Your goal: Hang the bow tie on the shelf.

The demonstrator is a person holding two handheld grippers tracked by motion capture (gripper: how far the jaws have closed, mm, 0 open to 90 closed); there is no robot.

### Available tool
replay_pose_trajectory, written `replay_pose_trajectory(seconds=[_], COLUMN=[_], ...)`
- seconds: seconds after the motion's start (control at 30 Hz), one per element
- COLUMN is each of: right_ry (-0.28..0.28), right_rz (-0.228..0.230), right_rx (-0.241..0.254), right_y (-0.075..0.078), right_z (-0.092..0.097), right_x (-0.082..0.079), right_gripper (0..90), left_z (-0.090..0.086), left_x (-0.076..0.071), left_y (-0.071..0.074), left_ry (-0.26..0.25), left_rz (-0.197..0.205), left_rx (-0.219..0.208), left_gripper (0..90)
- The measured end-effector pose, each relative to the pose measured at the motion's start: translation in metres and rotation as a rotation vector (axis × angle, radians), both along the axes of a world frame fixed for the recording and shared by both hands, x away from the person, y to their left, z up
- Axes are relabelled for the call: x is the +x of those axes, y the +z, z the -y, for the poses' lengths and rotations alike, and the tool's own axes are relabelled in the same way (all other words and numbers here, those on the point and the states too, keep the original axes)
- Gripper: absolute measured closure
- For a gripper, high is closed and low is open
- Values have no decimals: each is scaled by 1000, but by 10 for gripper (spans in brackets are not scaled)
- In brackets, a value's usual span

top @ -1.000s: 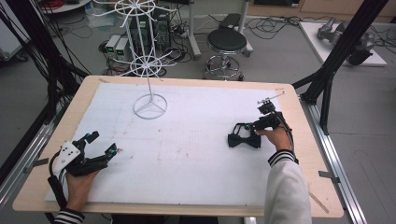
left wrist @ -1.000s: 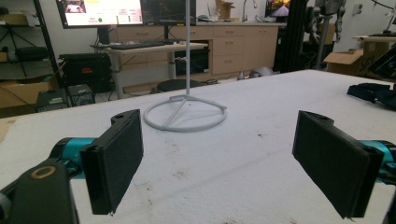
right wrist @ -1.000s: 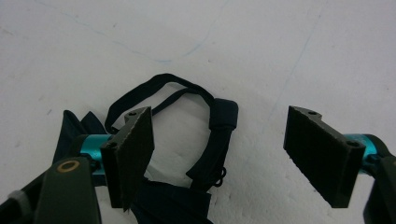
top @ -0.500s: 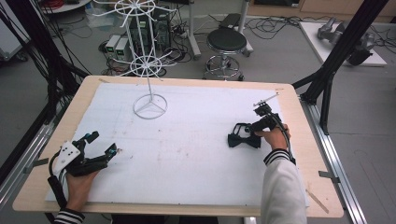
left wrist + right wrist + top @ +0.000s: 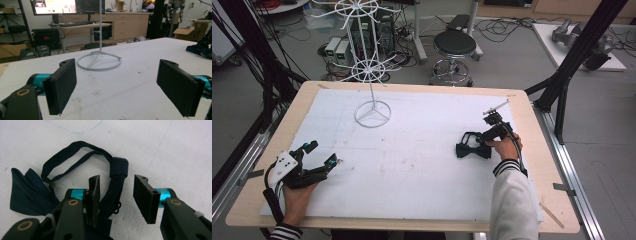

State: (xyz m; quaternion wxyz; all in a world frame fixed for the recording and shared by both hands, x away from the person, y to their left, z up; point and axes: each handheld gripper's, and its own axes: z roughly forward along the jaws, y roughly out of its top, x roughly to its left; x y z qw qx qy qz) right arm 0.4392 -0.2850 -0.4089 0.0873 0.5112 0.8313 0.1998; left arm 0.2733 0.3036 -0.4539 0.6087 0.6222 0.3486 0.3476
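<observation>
A dark navy bow tie [image 5: 465, 151] with a looped strap lies on the white table cover [image 5: 412, 165] at the right. My right gripper [image 5: 473, 142] reaches over it from the right. In the right gripper view the strap [image 5: 113, 192] runs between the jaws, close beside the left pad [image 5: 94, 195], and a gap is left to the right pad [image 5: 143, 197]. The jaws have just been closing and the pads do not press. The bow tie's wing [image 5: 25, 192] lies to the left. My left gripper [image 5: 323, 152] rests at the table's near left, open and holding nothing [image 5: 116, 68].
A white wire stand [image 5: 372, 114] with a ring base [image 5: 99, 60] rises at the back left of the table. A stool [image 5: 454, 44] and floor equipment sit beyond the far edge. Black frame posts [image 5: 562, 85] flank the table's right corner.
The right gripper's jaws have narrowed around the bow tie's strap, with the hand barely shifting. The left gripper and the bow tie have stayed where they were.
</observation>
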Motion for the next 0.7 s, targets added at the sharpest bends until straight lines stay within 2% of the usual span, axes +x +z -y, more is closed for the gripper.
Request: replay_pose_trajectory(seconds=[0.3, 0.37, 0.43, 0.53, 0.7], right_ry=[7, 2, 8, 14, 24], right_rz=[-17, -26, -25, -35, -31], right_rx=[-4, -6, -8, -10, -20], right_y=[-3, -3, -4, -4, -3], right_z=[-1, -2, -2, -3, -6], right_x=[2, 2, 3, 3, 3], right_gripper=[635, 693, 713, 813, 868], left_z=[0, 0, 0, 0, 0], left_x=[0, 0, 0, 0, 0], left_y=[0, 0, 0, 0, 0], left_ry=[-2, 0, -1, -1, -2], left_rz=[1, 1, 1, 0, 2], left_rx=[1, -1, 0, -2, -1], left_gripper=[168, 168, 168, 168, 168])
